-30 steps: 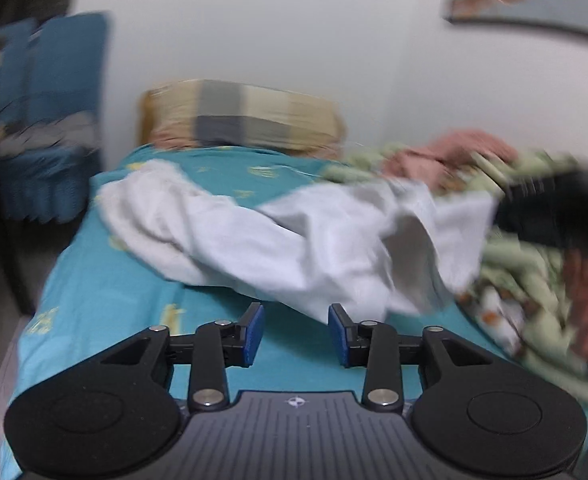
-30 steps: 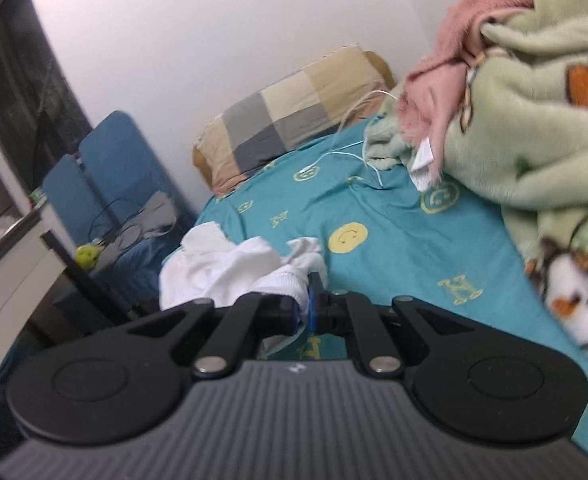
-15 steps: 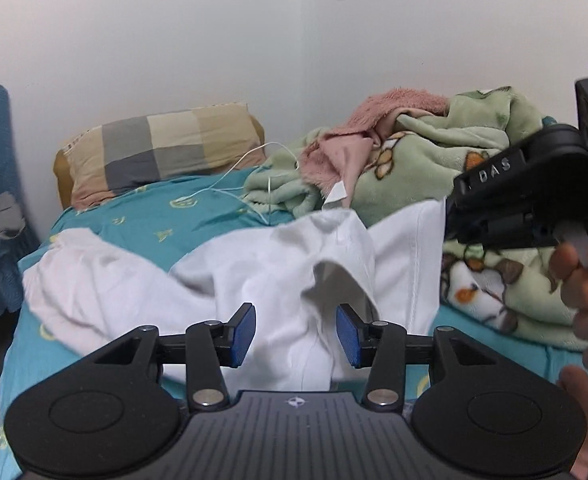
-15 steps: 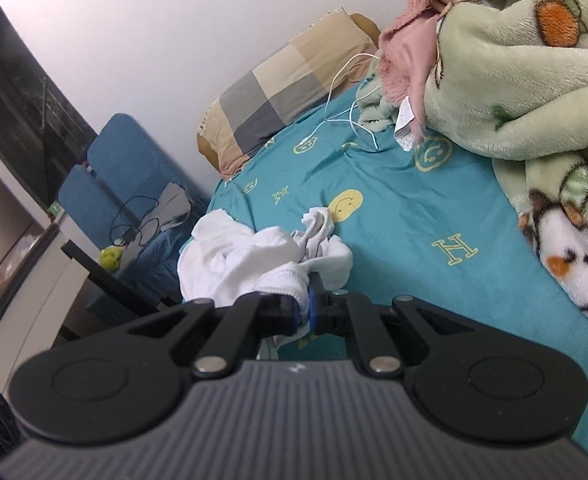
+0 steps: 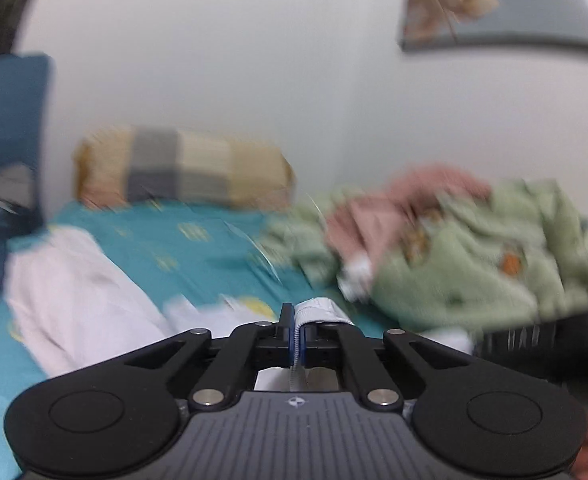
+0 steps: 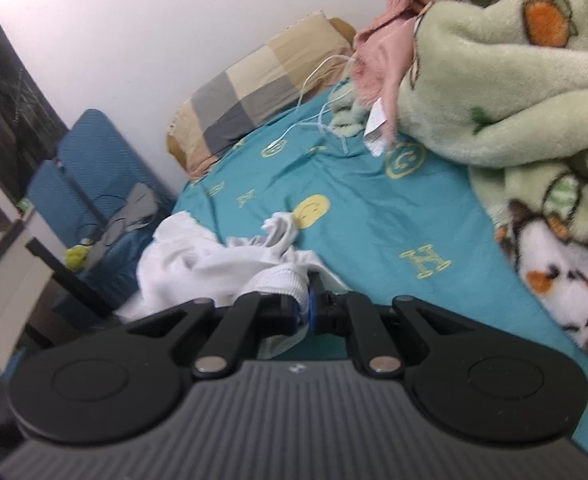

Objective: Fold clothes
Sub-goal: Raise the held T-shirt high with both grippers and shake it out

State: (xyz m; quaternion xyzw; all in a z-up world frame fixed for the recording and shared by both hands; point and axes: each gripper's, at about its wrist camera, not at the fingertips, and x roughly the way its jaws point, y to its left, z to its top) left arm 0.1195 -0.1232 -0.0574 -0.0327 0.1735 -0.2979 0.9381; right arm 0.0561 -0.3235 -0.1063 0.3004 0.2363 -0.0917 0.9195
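Observation:
A crumpled white garment (image 6: pixel 213 264) lies on the teal bedsheet (image 6: pixel 374 216). It also shows in the blurred left wrist view (image 5: pixel 77 304), spread to the left. My left gripper (image 5: pixel 296 332) is shut on a ribbed white edge of the garment (image 5: pixel 318 310). My right gripper (image 6: pixel 304 308) is shut on another ribbed edge of the same garment (image 6: pixel 277 280), low over the sheet. The right gripper's black body (image 5: pixel 534 344) shows at the right of the left wrist view.
A heaped green fleece blanket (image 6: pixel 514 92) with a pink cloth (image 6: pixel 386 40) fills the right side of the bed. A checked pillow (image 6: pixel 261 92) lies at the head by the wall, with a white cable (image 6: pixel 314 112) near it. Blue chairs (image 6: pixel 89 176) stand beside the bed.
My left gripper was open over the white garment and has shut on its ribbed edge. The left view has swung and blurred. The right gripper stays shut on the garment and has shifted slightly.

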